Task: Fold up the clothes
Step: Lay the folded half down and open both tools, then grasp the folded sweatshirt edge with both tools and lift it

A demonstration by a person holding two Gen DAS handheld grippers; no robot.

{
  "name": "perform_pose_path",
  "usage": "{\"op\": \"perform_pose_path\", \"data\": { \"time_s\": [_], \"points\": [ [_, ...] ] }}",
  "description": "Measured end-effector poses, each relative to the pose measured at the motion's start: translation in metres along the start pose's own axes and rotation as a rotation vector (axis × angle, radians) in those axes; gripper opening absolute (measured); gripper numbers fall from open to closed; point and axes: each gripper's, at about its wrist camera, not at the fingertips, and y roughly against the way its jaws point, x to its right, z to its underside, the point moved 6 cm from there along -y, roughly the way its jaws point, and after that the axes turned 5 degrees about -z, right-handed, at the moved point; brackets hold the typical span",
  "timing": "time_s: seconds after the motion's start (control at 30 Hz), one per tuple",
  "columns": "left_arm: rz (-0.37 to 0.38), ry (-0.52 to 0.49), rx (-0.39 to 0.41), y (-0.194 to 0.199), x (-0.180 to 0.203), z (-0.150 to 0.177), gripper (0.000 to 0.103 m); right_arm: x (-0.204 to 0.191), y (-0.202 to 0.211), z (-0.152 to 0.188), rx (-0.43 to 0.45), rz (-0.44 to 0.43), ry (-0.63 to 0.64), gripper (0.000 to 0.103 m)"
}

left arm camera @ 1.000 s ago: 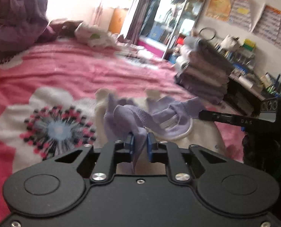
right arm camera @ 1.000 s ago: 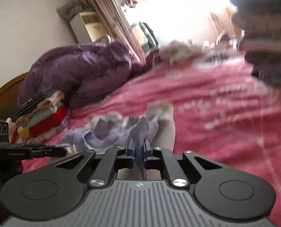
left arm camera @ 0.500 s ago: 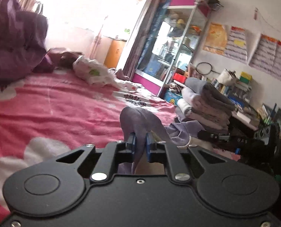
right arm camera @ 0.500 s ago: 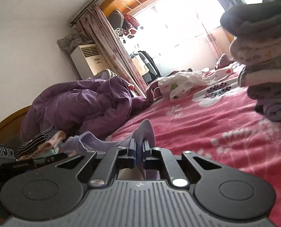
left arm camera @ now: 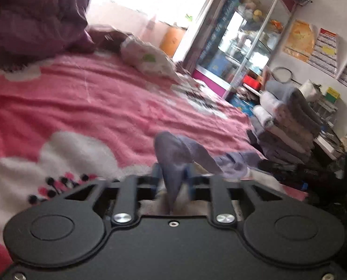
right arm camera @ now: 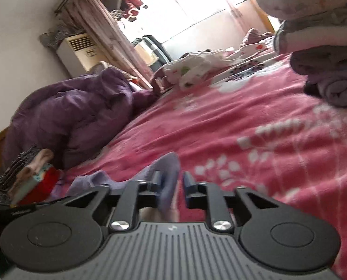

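Two grippers share one lilac garment point(left arm camera: 173, 154) low over the pink flowered bed point(left arm camera: 98, 107), its length stretched from one gripper across to the other. The left gripper point(left arm camera: 172, 179) has its fingers parted slightly, a fold of the cloth standing up between them. The right gripper point(right arm camera: 172, 182) has its fingers clearly apart, the cloth lying against the left finger point(right arm camera: 156, 182) only.
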Motion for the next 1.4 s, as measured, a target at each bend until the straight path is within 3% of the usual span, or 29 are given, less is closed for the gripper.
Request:
{"op": "perform_pose_path", "data": {
  "time_s": [0.1, 0.17, 0.23, 0.27, 0.33, 0.47, 0.53, 0.63, 0.8, 0.93, 1.07, 1.2, 1.4],
  "points": [
    [-0.069, -0.116, 0.101, 0.013, 0.012, -0.010, 0.034, -0.013, 0.006, -0.004, 0.027, 0.004, 0.096, 0.028],
    [-0.013, -0.141, 0.134, 0.014, 0.023, -0.013, 0.034, -0.030, 0.010, -0.007, 0.045, -0.010, 0.212, 0.028],
    [0.022, -0.185, 0.126, 0.005, 0.033, -0.012, 0.035, -0.047, 0.014, -0.010, 0.063, -0.024, 0.327, 0.029],
    [0.019, -0.220, 0.114, -0.002, 0.036, -0.010, 0.035, -0.054, 0.012, -0.010, 0.058, -0.031, 0.374, 0.036],
    [0.000, -0.237, 0.049, -0.019, 0.032, -0.001, 0.035, -0.054, -0.001, -0.002, 0.014, -0.037, 0.414, 0.039],
    [-0.031, -0.215, -0.073, -0.046, 0.019, 0.018, 0.035, -0.028, -0.028, 0.008, -0.104, -0.015, 0.317, 0.039],
    [-0.031, -0.192, -0.091, -0.051, 0.015, 0.020, 0.036, -0.016, -0.039, 0.013, -0.164, -0.008, 0.248, 0.039],
    [-0.030, -0.184, -0.087, -0.048, 0.016, 0.018, 0.038, -0.007, -0.042, 0.013, -0.184, -0.030, 0.175, 0.039],
    [-0.026, -0.194, -0.017, -0.020, 0.028, 0.004, 0.038, -0.016, -0.021, 0.006, -0.106, -0.040, 0.204, 0.039],
    [0.008, -0.253, 0.009, 0.008, 0.045, 0.003, 0.043, -0.036, 0.013, 0.001, -0.065, -0.057, 0.300, 0.039],
    [0.025, -0.326, -0.031, 0.014, 0.051, 0.024, 0.044, -0.053, 0.030, 0.019, -0.114, -0.087, 0.356, 0.039],
    [0.012, -0.399, -0.082, 0.004, 0.052, 0.048, 0.048, -0.052, 0.020, 0.031, -0.161, -0.085, 0.382, 0.039],
    [0.044, -0.374, -0.106, -0.010, 0.046, 0.050, 0.051, -0.048, 0.001, 0.046, -0.228, -0.072, 0.420, 0.039]
  ]
}}
